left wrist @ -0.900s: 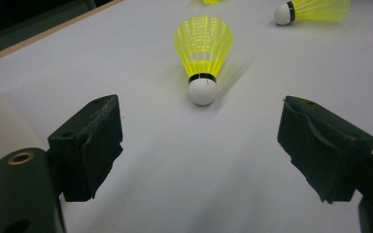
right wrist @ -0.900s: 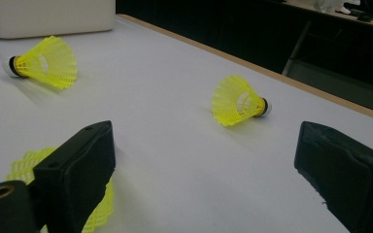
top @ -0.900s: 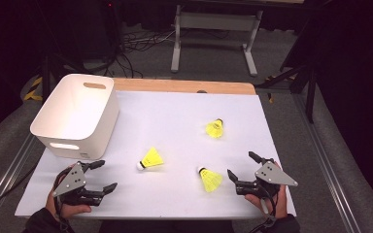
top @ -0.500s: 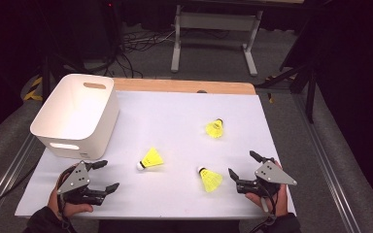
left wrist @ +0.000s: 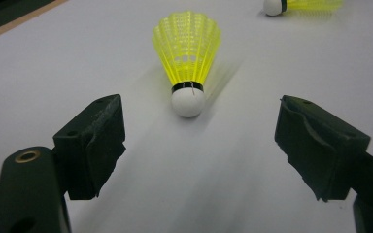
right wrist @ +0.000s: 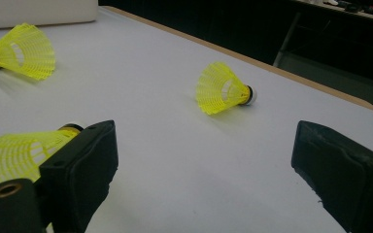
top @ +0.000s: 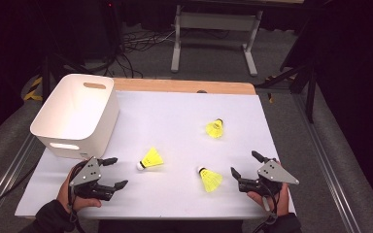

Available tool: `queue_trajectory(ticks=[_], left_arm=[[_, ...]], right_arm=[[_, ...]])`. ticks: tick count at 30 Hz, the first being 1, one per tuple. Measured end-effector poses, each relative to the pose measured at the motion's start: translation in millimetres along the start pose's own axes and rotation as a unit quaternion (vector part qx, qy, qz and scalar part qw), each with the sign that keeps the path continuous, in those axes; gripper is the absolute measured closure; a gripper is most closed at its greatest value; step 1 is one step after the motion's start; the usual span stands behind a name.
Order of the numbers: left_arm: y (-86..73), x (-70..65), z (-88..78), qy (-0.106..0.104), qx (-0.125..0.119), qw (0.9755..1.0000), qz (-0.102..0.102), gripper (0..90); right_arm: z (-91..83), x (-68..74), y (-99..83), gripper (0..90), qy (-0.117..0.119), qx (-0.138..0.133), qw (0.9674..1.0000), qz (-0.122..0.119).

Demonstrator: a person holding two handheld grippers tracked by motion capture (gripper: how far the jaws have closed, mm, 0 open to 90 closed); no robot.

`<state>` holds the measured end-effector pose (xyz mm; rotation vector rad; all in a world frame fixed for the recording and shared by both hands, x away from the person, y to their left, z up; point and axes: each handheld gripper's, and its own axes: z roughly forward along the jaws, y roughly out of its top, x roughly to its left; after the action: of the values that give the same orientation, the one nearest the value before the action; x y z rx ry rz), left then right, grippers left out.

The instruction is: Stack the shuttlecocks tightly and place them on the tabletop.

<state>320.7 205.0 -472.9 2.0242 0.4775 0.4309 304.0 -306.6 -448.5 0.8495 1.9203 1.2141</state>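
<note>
Nearby, white bin (top: 77, 114) beside left tool (top: 114, 172); both tools released, shuttlecock (top: 151, 159) path unobstructed.

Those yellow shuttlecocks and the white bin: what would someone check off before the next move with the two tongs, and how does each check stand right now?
1. Left tongs open: ok, jaws apart, nothing between them.
2. Left tongs lined up on the nearest shuttlecock: ok, its white cork faces the gap in the left gripper view.
3. Right tongs open: ok, nothing held.
4. Right tongs lined up on the front shuttlecock: not ok, it lies beside one jaw, not between them.
5. White bin upright and ready: ok.
6. Far shuttlecock lying free on the table: ok.
</note>
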Motion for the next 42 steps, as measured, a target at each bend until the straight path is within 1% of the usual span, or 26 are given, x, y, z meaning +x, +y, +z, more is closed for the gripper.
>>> queue_trajectory(ticks=[1,3,4,8,10,11,13,14,15,16,17,19,20,21,22,23,24,26,27,28,30,35,38,40,41,42], left_arm=[[1.3,1.3,1.1,-0.001,0.0,1.0,-0.002,19.2],[5.2,4.6,5.4,0.001,0.009,0.9999,-0.013,19.7],[6.4,5.1,6.5,0.003,0.012,0.9998,-0.013,19.8],[14.1,5.4,10.3,-0.005,0.007,0.9998,-0.02,20.1],[20.2,5.9,13.3,-0.004,0.009,0.9996,-0.026,20.4],[24.4,6.2,16.1,-0.009,0.01,0.9993,-0.034,20.4],[30.9,6.0,21.2,-0.011,0.014,0.9992,-0.037,20.3],[34.7,6.0,24.8,-0.013,0.016,0.9992,-0.034,20.4],[40.6,5.5,31.7,-0.018,0.027,0.9989,-0.034,20.4],[40.6,5.5,31.7,-0.018,0.027,0.9989,-0.034,20.3],[45.9,6.5,41.5,-0.021,0.045,0.9982,-0.032,20.3],[48.9,9.0,52.0,-0.033,0.068,0.9967,-0.029,19.8],[49.6,10.3,56.9,-0.034,0.079,0.9959,-0.027,19.7],[49.9,11.4,61.4,-0.036,0.087,0.9952,-0.028,19.7],[49.9,11.4,61.4,-0.036,0.087,0.9952,-0.028,19.7],[50.0,14.2,68.5,-0.041,0.105,0.9932,-0.028,19.7],[50.2,15.4,72.2,-0.041,0.113,0.9924,-0.026,19.8],[51.4,18.7,78.4,-0.048,0.119,0.9913,-0.028,20.8],[52.4,20.7,82.1,-0.047,0.126,0.9906,-0.028,20.9],[52.9,22.4,84.5,-0.047,0.128,0.9903,-0.028,21.0],[53.7,26.0,89.4,-0.055,0.131,0.9892,-0.035,22.2],[56.4,30.7,97.7,-0.064,0.135,0.9878,-0.042,25.3],[56.7,30.9,102.9,-0.071,0.143,0.9863,-0.04,28.8],[57.1,31.1,105.8,-0.074,0.152,0.985,-0.034,34.7],[57.1,31.1,105.8,-0.074,0.152,0.985,-0.034,35.3],[57.7,31.3,107.5,-0.075,0.157,0.9843,-0.031,35.3]], right_arm=[[0.1,-0.7,0.8,10.5,-0.001,-0.001,1.0,0.0],[0.8,-2.2,2.1,11.1,-0.002,-0.004,0.9999,0.011],[1.3,-1.9,2.0,11.2,-0.004,-0.002,0.9999,0.012],[5.6,0.4,-0.4,11.9,-0.001,0.016,0.9999,0.003],[7.2,1.5,-0.7,12.1,0.0,0.022,0.9997,-0.002],[7.8,2.1,-0.6,12.2,0.001,0.023,0.9997,-0.002],[7.5,3.2,0.3,12.4,0.003,0.023,0.9997,-0.005],[7.0,3.7,0.8,12.7,0.003,0.022,0.9997,-0.007],[6.9,4.1,0.9,12.8,0.003,0.022,0.9997,-0.009],[6.9,4.1,0.9,12.8,0.003,0.022,0.9997,-0.009],[7.3,4.7,0.7,12.8,0.003,0.023,0.9997,-0.011],[7.9,4.9,-0.6,13.0,0.004,0.028,0.9995,-0.013],[8.0,4.8,-0.8,13.1,0.004,0.028,0.9995,-0.014],[8.1,4.7,-1.0,13.1,0.006,0.028,0.9995,-0.013],[8.1,4.7,-1.0,13.1,0.006,0.028,0.9995,-0.013],[8.2,4.6,-1.2,13.1,0.007,0.027,0.9995,-0.013],[8.6,4.4,-1.6,13.2,0.008,0.029,0.9995,-0.013],[9.3,4.7,-2.0,13.2,0.01,0.031,0.9994,-0.013],[9.6,4.8,-2.1,13.3,0.012,0.032,0.9993,-0.015],[9.9,5.2,-2.2,13.4,0.013,0.032,0.9993,-0.015],[9.9,5.8,-2.2,13.4,0.016,0.033,0.9992,-0.015],[10.7,5.2,-2.9,13.6,0.018,0.036,0.9991,-0.014],[11.0,5.3,-3.2,13.7,0.021,0.038,0.999,-0.013],[11.2,5.5,-3.4,13.8,0.022,0.039,0.9989,-0.014],[11.2,5.5,-3.4,13.8,0.022,0.039,0.9989,-0.014],[11.3,5.5,-3.5,13.8,0.023,0.04,0.9989,-0.014]])
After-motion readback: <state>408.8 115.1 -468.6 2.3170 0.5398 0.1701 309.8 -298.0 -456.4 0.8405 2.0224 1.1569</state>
